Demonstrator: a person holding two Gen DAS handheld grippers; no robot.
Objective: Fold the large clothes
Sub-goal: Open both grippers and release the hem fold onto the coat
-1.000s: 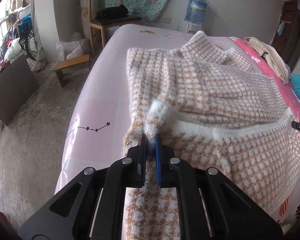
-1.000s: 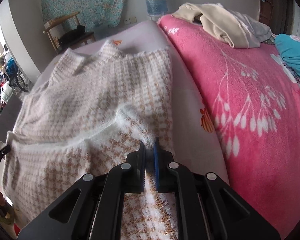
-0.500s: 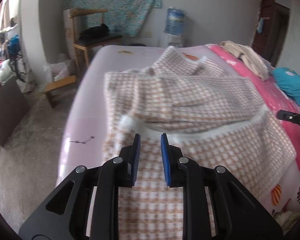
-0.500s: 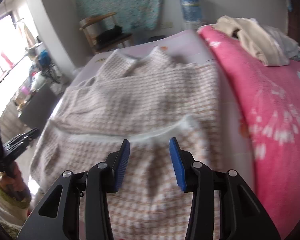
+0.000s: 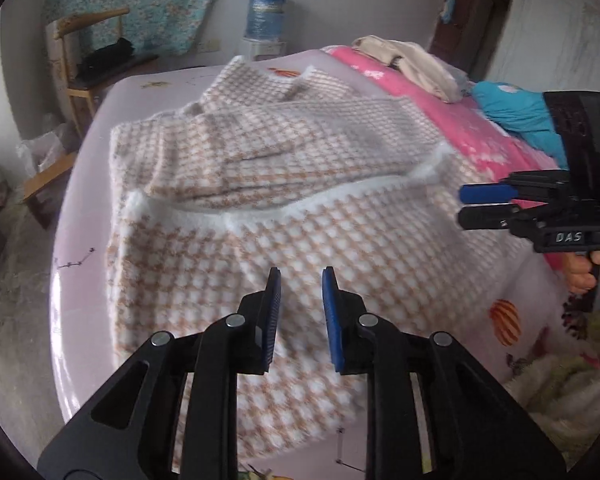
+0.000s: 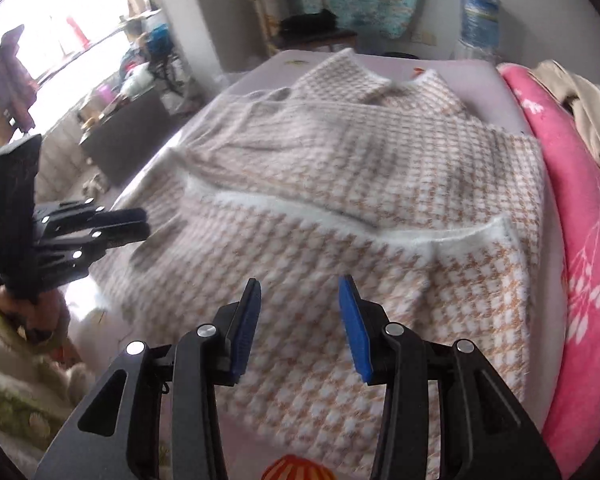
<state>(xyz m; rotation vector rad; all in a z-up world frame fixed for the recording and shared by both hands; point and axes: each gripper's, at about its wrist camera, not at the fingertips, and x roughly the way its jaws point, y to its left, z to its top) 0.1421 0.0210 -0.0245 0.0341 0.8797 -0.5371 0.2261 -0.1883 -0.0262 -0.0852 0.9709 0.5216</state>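
Hovering above the near half of the checked sweater (image 5: 340,240), the left gripper (image 5: 299,280) had its jaws parted with nothing between them, having just been opening. The right gripper (image 6: 299,286) hung likewise over the sweater's near end, jaws spread wider and empty, also lately opened. In the left wrist view that right gripper (image 5: 466,206) appeared at the right edge, held by a hand (image 5: 584,268). The sweater lay on the pale pink bed sheet (image 5: 88,208), its lower half folded up so the fuzzy white hem (image 6: 400,232) ran across the middle, sleeves crossed over the chest beyond it. Beside it lay a pink blanket (image 6: 588,240). Farther off stood a wooden chair (image 5: 80,60) and a water bottle (image 5: 267,12).
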